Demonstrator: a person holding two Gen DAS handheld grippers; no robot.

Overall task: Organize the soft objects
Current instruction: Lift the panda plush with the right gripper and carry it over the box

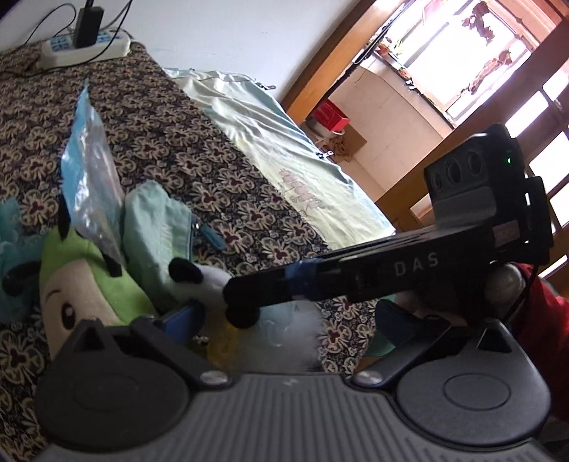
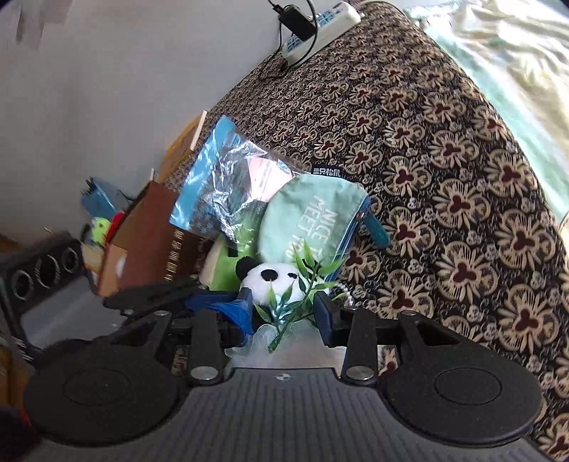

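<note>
**Panda toy between spread fingers on the bed**

Panda [image 2: 265, 280], a small plush with fake green leaves [image 2: 302, 295] in front of it, lies on the patterned bedspread [image 2: 444, 199] in a cluster of soft things near the bed's wall-side edge. Just behind it leans a mint pouch [image 2: 313, 216], beside a crinkled blue bag [image 2: 227, 177] and a green plush [image 1: 89, 284].

Right gripper [image 2: 284, 312] is partly open, its blue fingers [image 2: 325, 312] flanking the leaves and the panda's lower part; the pads do not visibly press on either.

Left gripper [image 1: 284, 320] stands wide open with nothing clamped, one finger [image 1: 181, 316] beside the green plush. The right gripper's black arm crosses its view, tip against the panda [image 1: 206, 280].

A power strip [image 2: 320, 25] sits at the bed's far corner.
</note>
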